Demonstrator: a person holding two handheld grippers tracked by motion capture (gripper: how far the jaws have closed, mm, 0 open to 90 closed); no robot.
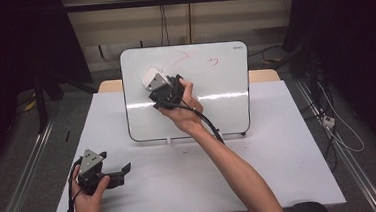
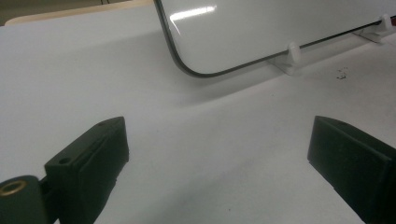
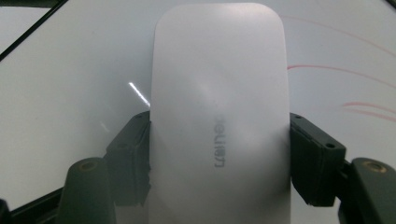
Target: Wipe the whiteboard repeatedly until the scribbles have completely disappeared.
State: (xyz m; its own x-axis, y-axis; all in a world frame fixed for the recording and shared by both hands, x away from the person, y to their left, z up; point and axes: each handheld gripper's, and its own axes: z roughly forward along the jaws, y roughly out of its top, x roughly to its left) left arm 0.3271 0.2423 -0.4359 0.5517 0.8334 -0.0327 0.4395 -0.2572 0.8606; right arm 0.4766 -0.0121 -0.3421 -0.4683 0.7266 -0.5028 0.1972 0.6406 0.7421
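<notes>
- Left claw [image 1: 123, 171]: low at the worktop's [image 1: 280, 169] front left corner, jaws wide, nothing btwn them.
- Whiteboard [image 1: 226, 108]: stands upright at the back middle of the worktop, w/ red scribbles [image 1: 213, 60] near its top.
- Right claw [image 1: 155, 83]: up at the whiteboard's top left, jaws tight on the white eraser [image 3: 219, 116], which lies flat on the board.

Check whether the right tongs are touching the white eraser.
Touching. In the right gripper view, both black jaws of the right tongs press against the sides of the white eraser, held in front of the whiteboard.
</notes>
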